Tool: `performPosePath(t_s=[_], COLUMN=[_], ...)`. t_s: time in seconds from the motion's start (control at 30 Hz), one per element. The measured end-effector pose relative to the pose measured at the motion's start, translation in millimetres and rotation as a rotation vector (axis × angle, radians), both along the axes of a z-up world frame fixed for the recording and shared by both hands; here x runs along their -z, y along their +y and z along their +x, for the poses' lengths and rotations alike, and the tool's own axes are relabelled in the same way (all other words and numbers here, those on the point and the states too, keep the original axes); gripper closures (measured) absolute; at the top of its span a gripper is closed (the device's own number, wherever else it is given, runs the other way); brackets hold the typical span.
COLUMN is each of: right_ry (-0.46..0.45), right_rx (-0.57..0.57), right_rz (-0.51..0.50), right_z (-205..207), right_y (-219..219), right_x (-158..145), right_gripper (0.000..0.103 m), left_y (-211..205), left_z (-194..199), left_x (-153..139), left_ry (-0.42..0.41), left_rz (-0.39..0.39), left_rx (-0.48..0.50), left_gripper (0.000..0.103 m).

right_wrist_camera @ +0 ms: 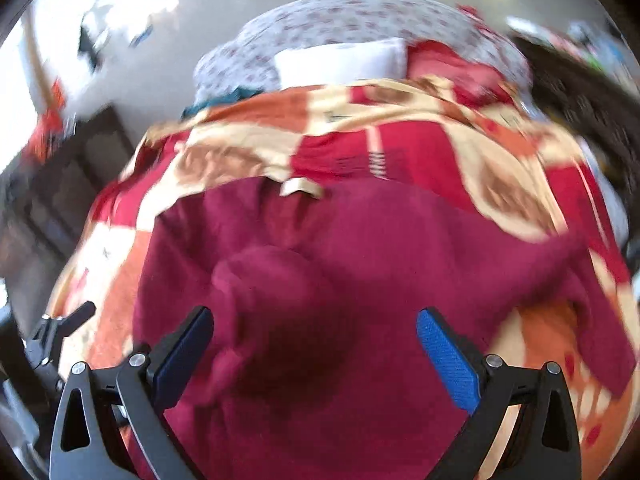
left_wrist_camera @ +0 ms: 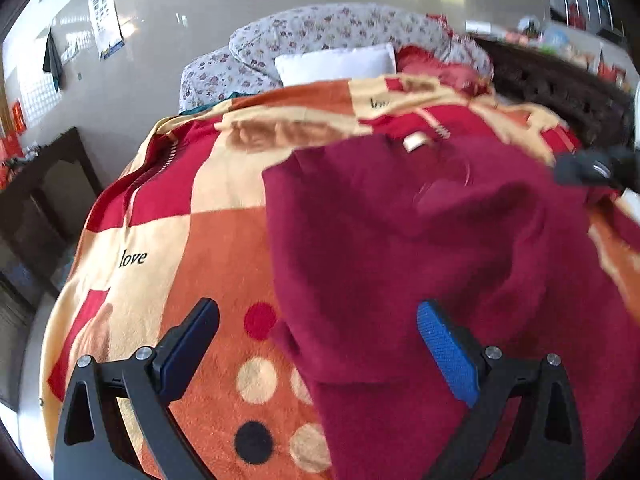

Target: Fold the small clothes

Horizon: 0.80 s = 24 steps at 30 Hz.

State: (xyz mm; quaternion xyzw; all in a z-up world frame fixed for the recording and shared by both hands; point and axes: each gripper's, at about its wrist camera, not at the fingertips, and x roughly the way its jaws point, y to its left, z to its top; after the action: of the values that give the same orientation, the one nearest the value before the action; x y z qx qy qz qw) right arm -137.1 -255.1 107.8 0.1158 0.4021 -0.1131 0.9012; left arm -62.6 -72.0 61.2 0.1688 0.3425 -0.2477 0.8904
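A small maroon garment (left_wrist_camera: 420,248) lies spread on a patterned orange, red and cream blanket (left_wrist_camera: 192,208); a cream label shows at its collar (left_wrist_camera: 416,142). My left gripper (left_wrist_camera: 316,320) is open, hovering above the garment's near left edge. In the right wrist view the same garment (right_wrist_camera: 360,260) fills the middle, with one sleeve folded inward (right_wrist_camera: 256,280) and the other stretched to the right (right_wrist_camera: 592,320). My right gripper (right_wrist_camera: 316,324) is open above the garment's lower middle. The right wrist view is motion-blurred.
A white pillow (left_wrist_camera: 336,64) and a floral quilt (left_wrist_camera: 304,28) lie at the bed's head. A dark wooden cabinet (left_wrist_camera: 44,184) stands left of the bed. The other gripper shows at the right edge (left_wrist_camera: 596,168) and at the left edge (right_wrist_camera: 52,336).
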Motion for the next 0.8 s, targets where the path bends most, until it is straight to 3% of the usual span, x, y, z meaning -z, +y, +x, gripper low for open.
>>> performPosePath(t_s=[0.07, 0.1, 0.13, 0.17, 0.2, 0.27, 0.33, 0.43, 0.53, 0.6, 0.67, 0.8], right_ry=[0.065, 0.092, 0.133, 0.179, 0.181, 0.101, 0.09, 0.152, 0.165, 0.091, 0.019, -0.023], right_rx=[-0.09, -0.12, -0.131, -0.1, -0.068, -0.037, -0.021, 0.007, 0.057, 0.052, -0.037, -0.245], right_rz=[-0.07, -0.102, -0.154, -0.195, -0.165, -0.04, -0.033, 0.035, 0.132, 0.122, 0.055, 0.01], right_z=[37.3, 50.2, 62.7, 68.8, 64.5, 29.1, -12.9, -74.1, -110.1, -114.4, -97.3, -25.2], right_y=[20.4, 25.5, 27.0, 21.7, 11.7, -11.5, -20.9, -32.0, -48.0, -48.9, -31.9, 14.9], right_x=[17.0, 26.9, 39.3, 49.7, 52.3, 44.6, 40.5, 52.1, 48.5, 25.8, 6.2, 16.5], right_gripper=[0.003, 0.009, 0.046, 0.091, 0.092, 0.092, 0.087, 0.042, 0.039, 0.038, 0.033, 0.033], left_y=[-4.2, -5.1, -5.8, -5.5, -3.2, 4.6, 8.3, 11.1, 16.6, 23.1, 30.6, 46.9], left_z=[1.6, 1.9, 2.7, 3.3, 3.9, 4.5, 7.3, 12.3, 11.4, 9.3, 9.4, 18.3], left_x=[12.2, 17.2, 21.9, 26.2, 29.6, 32.0, 33.2, 36.8, 36.9, 34.2, 31.1, 29.4], left_ry=[0.01, 0.021, 0.036, 0.051, 0.065, 0.084, 0.092, 0.12, 0.119, 0.109, 0.1, 0.112], left_rz=[0.044, 0.057, 0.067, 0.07, 0.065, 0.037, 0.017, 0.018, 0.015, 0.016, 0.014, 0.009], left_rx=[-0.011, -0.02, -0.025, -0.027, -0.031, -0.033, -0.036, -0.044, -0.045, -0.055, -0.078, -0.135], left_gripper=[0.004, 0.004, 0.004, 0.004, 0.004, 0.004, 0.004, 0.004, 0.004, 0.004, 0.004, 0.004])
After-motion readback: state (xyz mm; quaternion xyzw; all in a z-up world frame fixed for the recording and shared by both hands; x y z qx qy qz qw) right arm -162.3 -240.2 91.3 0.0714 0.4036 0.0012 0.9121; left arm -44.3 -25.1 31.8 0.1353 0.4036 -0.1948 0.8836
